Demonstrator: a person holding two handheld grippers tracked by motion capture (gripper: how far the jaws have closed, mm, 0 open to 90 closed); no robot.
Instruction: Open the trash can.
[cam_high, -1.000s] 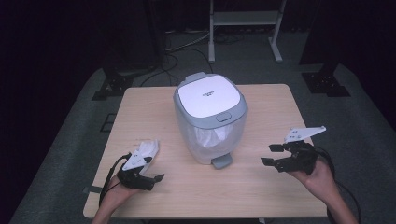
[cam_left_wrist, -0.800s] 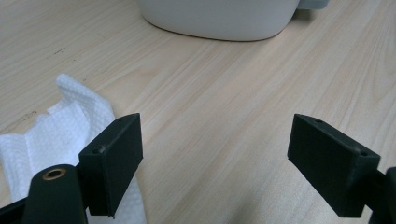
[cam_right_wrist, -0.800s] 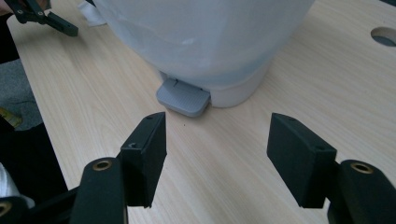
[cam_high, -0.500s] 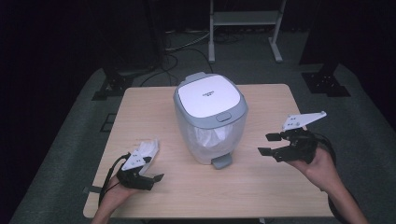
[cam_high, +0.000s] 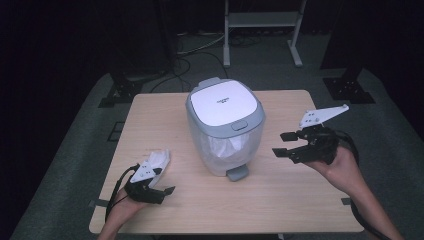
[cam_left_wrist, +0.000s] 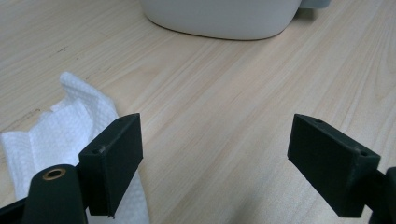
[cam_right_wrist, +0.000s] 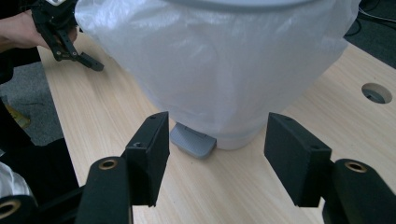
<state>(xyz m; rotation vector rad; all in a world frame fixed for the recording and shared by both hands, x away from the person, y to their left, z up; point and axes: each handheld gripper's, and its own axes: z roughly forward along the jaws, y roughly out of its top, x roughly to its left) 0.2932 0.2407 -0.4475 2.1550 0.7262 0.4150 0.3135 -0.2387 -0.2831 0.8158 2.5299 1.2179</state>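
A white pedal bin (cam_high: 225, 127) lined with a thin plastic bag stands mid-table, its lid down. A crumpled paper towel (cam_left_wrist: 56, 135) lies near the table's front left corner, beside the released left gripper (cam_high: 150, 187). The right gripper (cam_high: 292, 146), also released, hovers right of the bin. The towel looks light and soft; pinching a raised fold seems best.

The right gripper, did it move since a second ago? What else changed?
Yes. The right gripper lifted off the table and swung toward the bin, its jaws open and holding nothing. Nothing was taken hold of or let go. The left gripper stayed beside the white paper towel, open, and the bin kept its lid shut in the same spot.
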